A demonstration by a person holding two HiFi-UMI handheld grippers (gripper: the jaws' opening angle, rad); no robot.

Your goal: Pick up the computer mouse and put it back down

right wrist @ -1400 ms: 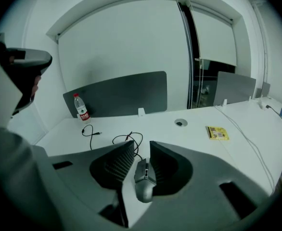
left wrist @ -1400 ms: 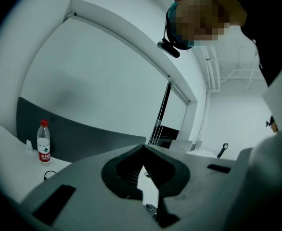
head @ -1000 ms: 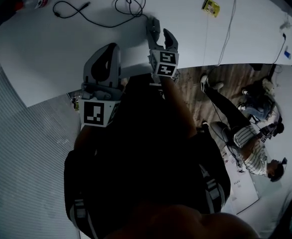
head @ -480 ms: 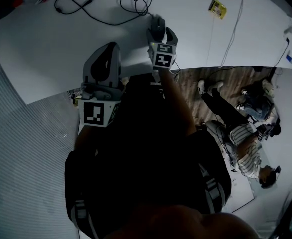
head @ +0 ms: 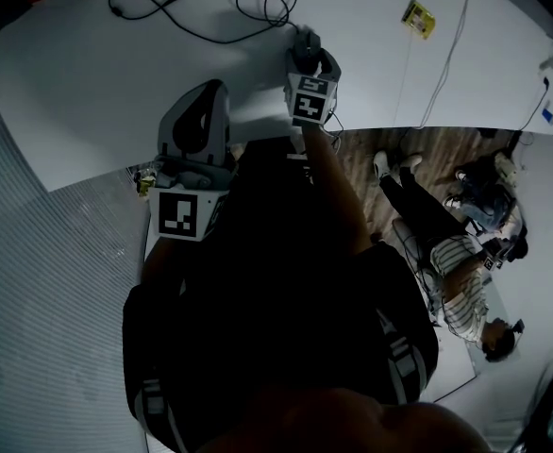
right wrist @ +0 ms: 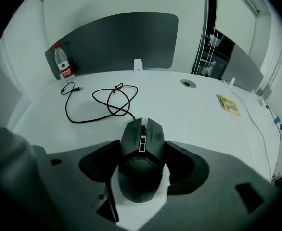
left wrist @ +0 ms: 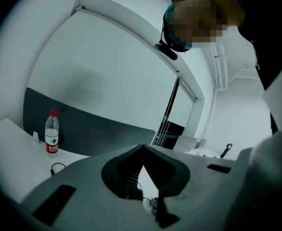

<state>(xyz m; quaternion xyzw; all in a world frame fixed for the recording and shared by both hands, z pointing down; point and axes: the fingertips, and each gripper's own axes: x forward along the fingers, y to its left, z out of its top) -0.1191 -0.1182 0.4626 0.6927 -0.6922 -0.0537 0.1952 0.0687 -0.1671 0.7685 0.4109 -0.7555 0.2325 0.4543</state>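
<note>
The left gripper (left wrist: 142, 148) hung idle at the near side of the tabletop (right wrist: 189, 114), its fingers drawn together at the tips with nothing between them. Far beyond and left of them stood a water bottle (left wrist: 51, 131). A black cable (right wrist: 107, 102) lay in loose loops just past the right fingertips and appeared to run into the nose of the computer mouse (right wrist: 141, 170).

The mouse sat flat on the tabletop squarely between the fingers of the right gripper (right wrist: 142, 144). Those fingers had just been opening and stood at their widest, one along each flank. I could see no clear squeeze on the shell, so I read it as straddled, not yet gripped.

The mouse was probably light and stiff, a hard plastic shell with smooth, sloping sides that could slide upward out of a weak pinch. The best hold looked to be low on the two flanks at the waist, clear of the buttons and scroll wheel. The trailing cable would likely add a little drag and tug the nose sideways on a lift.

To the right of the fingers the tabletop was bare as far as a yellow packet (right wrist: 229, 105), well apart. The near edge of the tabletop lay just behind the fingers, so a straight lift and return seemed safest.
</note>
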